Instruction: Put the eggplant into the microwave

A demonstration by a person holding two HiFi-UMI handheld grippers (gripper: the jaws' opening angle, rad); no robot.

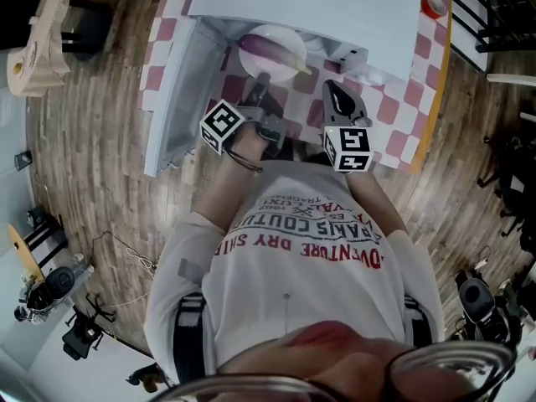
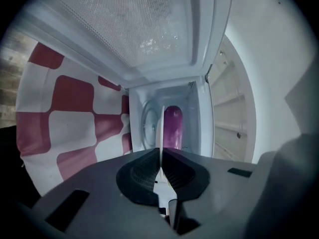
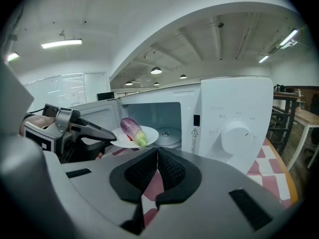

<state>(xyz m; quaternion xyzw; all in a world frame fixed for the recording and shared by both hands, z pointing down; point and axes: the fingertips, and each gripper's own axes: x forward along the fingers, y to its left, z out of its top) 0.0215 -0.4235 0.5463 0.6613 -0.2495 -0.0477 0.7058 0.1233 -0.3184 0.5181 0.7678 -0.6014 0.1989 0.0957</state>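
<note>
Purple eggplant (image 3: 130, 128) lay loose on the white plate (image 3: 151, 134), its rim pinched in our left hand-held gripper (image 2: 160, 156) before the open microwave (image 3: 234, 108). Right hand-held gripper (image 3: 157, 158) closed, empty. We judged the eggplant smooth and roll-prone: hold by the plate, level.

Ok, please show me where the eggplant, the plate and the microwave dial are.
eggplant (image 3: 129, 127): right gripper view, purple body.
plate (image 3: 149, 134): right gripper view, bare right rim.
microwave dial (image 3: 236, 137): right gripper view, knob centre.

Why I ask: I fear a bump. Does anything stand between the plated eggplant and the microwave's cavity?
Nothing visible does: the white microwave has its door open; the purple eggplant on its round white plate faces the cavity.
</note>
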